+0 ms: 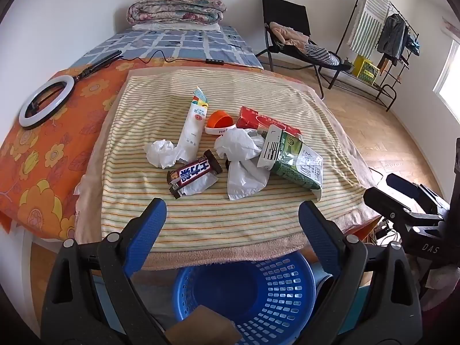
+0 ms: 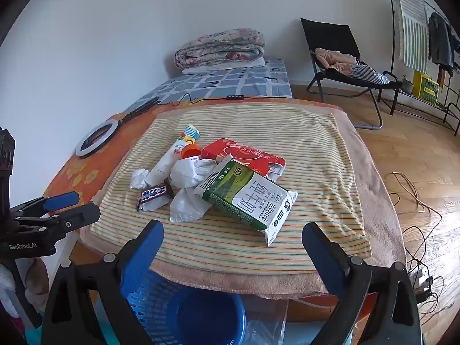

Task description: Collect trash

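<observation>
A: Report the state of each claw.

B: The left gripper stands wide apart and carries nothing. The right gripper is likewise spread wide and empty. Both hang at the near edge of the striped towel, above the blue basket.

A: Locate the trash.

B: All items lie in one cluster at the centre of the towel. The green milk carton lies flat on the right, resting partly on the red box behind it. The white plastic bag lies crumpled against the carton's left side. The chocolate bar wrapper lies nearest the left gripper. The crumpled tissue touches the base of the white tube, which points away toward the bed. The orange cap sits between the tube and the red box.

A: Basket contents?

B: A brown flat piece shows at its near rim; its identity cannot be determined.
</observation>
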Demonstrator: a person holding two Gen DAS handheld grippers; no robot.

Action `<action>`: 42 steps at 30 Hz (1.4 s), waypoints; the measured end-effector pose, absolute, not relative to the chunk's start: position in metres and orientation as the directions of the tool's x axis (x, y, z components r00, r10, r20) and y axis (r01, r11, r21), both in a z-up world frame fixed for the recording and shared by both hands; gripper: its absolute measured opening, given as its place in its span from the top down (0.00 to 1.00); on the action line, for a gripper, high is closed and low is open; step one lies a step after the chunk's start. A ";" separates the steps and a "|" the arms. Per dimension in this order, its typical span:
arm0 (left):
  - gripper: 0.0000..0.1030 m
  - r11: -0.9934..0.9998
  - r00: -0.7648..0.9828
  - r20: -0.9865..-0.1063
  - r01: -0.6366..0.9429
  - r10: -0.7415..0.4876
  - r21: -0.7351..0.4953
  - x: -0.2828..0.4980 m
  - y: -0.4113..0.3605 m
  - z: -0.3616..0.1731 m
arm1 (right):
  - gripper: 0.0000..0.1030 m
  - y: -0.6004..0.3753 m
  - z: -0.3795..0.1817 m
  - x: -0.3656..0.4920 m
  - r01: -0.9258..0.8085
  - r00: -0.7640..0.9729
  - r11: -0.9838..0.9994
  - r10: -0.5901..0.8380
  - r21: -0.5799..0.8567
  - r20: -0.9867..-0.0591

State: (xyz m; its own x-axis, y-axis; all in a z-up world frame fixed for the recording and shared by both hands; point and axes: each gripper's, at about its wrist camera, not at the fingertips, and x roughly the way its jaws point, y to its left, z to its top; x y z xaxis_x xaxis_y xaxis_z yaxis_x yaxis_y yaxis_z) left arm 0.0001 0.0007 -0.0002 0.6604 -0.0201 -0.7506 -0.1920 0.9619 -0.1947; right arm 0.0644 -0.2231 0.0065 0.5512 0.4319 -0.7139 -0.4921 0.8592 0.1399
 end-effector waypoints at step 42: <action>0.08 0.960 0.657 -0.753 -0.191 -0.029 -0.203 0.001 0.001 0.000 | 0.04 -0.225 -0.001 0.067 -0.476 0.523 0.857 0.457 0.198 -0.720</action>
State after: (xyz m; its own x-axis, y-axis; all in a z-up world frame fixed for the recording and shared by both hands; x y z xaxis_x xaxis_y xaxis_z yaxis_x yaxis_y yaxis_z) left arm 0.0009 0.0014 -0.0003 0.6575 -0.0287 -0.7529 -0.1910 0.9603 -0.2033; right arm 0.0672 -0.2255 -0.0011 0.5228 0.4567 -0.7198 -0.4762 0.8568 0.1978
